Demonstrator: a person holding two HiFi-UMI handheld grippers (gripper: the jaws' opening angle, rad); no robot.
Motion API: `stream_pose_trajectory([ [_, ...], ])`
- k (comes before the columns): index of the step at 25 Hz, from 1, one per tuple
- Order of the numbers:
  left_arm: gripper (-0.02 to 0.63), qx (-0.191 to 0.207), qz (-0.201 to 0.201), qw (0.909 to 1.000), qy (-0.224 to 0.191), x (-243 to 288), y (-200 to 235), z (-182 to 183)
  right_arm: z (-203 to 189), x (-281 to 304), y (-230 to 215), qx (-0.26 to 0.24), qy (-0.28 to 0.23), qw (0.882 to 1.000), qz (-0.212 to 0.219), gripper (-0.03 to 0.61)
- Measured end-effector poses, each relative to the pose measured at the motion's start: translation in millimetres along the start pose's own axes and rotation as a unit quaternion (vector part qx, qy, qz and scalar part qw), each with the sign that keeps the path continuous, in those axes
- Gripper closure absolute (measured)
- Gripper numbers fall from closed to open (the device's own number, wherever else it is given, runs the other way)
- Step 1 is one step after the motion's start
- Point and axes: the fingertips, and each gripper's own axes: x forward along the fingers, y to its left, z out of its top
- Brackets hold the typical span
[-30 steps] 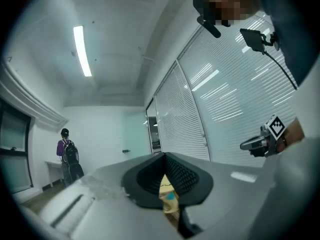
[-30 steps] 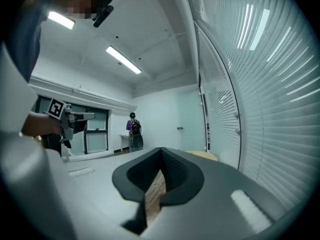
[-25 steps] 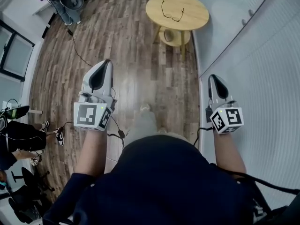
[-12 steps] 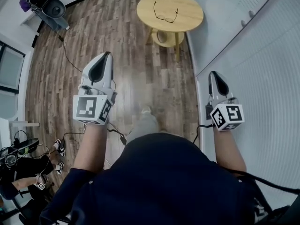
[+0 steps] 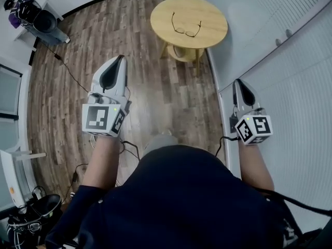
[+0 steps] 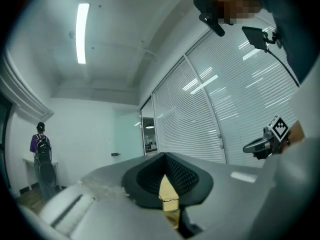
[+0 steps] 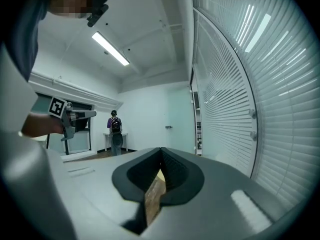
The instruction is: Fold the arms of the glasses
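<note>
One round wooden tabletop (image 5: 210, 15) stands on the plank floor (image 5: 150, 71), well apart from the two raised grippers. The left gripper (image 5: 118, 59) and right gripper (image 5: 240, 82) each have jaws drawn together on nothing. One pair of glasses (image 5: 187, 31) lies on the tabletop, arms unfolded and pointing away from the person, lenses nearest.

Person wears dark navy short-slv top (image 5: 181, 201). L gripper (image 5: 118, 62) & R gripper (image 5: 241, 84): pale grey plastic shells, each tapering to a rounded tip, w/ a black teardrop recess on the upper face. Inside the recess, ribbed black pads (image 6: 181, 174). Each has a white cube at the hand end w/ black square markers & a small green light: L cube (image 5: 101, 119), R cube (image 5: 253, 128). Thin black cables (image 5: 129, 150) trail from both. Black head-worn kit (image 6: 212, 19) w/ a cable.
</note>
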Motion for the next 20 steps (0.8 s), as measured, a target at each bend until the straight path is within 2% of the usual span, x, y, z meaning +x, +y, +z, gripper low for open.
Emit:
stream_pose_trajectory([
  [7, 0.611, -0.007, -0.022, 0.9997, -0.004, 38.2, 49.9, -14.9, 14.2, 55.2, 18.0, 0.000, -0.009, 1.000, -0.006, 0.572],
  [15, 0.611, -0.011, -0.043, 0.9989, 0.014, 76.1, 63.6, -33.7, 2.1, 89.2, 8.2, 0.021, -0.001, 1.000, -0.016, 0.572],
  [20, 0.611, -0.009, -0.037, 0.9992, 0.012, 99.0, 77.4, -38.1, 2.4, 119.8, -2.2, 0.021, 0.002, 1.000, -0.008, 0.572],
])
